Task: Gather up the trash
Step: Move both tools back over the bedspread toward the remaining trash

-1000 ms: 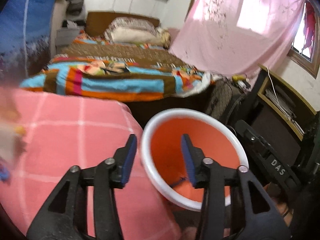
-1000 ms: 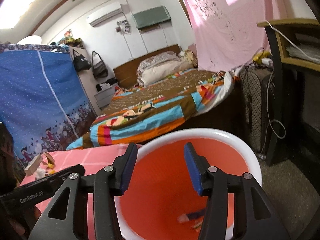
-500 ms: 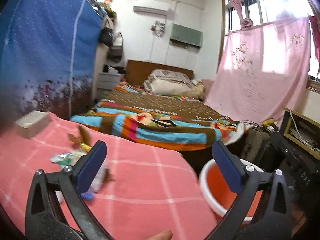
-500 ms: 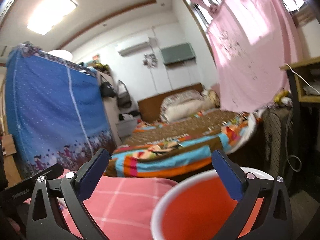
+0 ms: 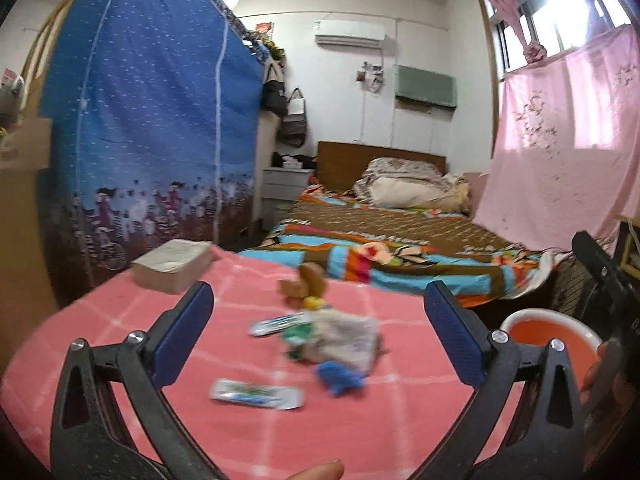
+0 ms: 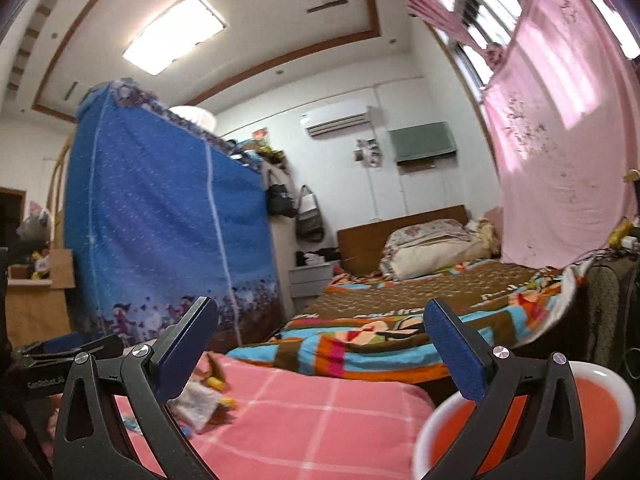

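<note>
The pink checked cloth holds blurry trash; left gripper and right gripper spread wide, empty; orange bucket cut off.

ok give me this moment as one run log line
left claw: open, empty | right claw: open, empty | trash: on pink table | bin: beside table

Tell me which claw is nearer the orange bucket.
Right. The right claw hangs beside the orange bucket, its right finger over the rim. The left claw faces the trash pile, bucket off to its right.
</note>
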`<state>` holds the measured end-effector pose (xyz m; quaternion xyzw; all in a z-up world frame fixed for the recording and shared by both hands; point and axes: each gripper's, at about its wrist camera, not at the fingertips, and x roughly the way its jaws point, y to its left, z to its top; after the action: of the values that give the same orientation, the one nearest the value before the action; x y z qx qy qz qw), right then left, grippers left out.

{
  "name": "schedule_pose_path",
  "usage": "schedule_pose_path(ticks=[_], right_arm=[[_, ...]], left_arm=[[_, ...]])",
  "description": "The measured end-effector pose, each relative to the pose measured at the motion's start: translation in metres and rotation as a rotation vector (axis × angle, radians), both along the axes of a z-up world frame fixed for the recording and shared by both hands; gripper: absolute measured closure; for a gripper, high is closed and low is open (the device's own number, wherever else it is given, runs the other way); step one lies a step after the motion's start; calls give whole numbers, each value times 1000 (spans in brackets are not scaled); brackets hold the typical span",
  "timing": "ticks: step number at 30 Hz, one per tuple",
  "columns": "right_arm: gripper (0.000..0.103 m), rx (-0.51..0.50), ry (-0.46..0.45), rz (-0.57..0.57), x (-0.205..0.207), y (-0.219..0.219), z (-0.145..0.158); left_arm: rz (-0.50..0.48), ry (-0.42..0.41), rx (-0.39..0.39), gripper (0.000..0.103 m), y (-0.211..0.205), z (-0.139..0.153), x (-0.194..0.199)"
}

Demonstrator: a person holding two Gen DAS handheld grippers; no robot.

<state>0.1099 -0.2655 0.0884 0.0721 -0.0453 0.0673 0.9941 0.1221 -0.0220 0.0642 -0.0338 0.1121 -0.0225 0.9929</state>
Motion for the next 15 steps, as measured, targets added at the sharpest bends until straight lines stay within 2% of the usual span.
schedule_pose_path(ticks=[8,12,15], right_arm=[[0,-60,93,89,27,41,-13],[0,-77,199,119,47,56,-22],[0,-95,320,134,65,65,-33]], left_arm=[[35,122,40,0,47,-25,7],[17,216,10,0,59,-38,19],[-2,302,-6,0,60,-50,28]])
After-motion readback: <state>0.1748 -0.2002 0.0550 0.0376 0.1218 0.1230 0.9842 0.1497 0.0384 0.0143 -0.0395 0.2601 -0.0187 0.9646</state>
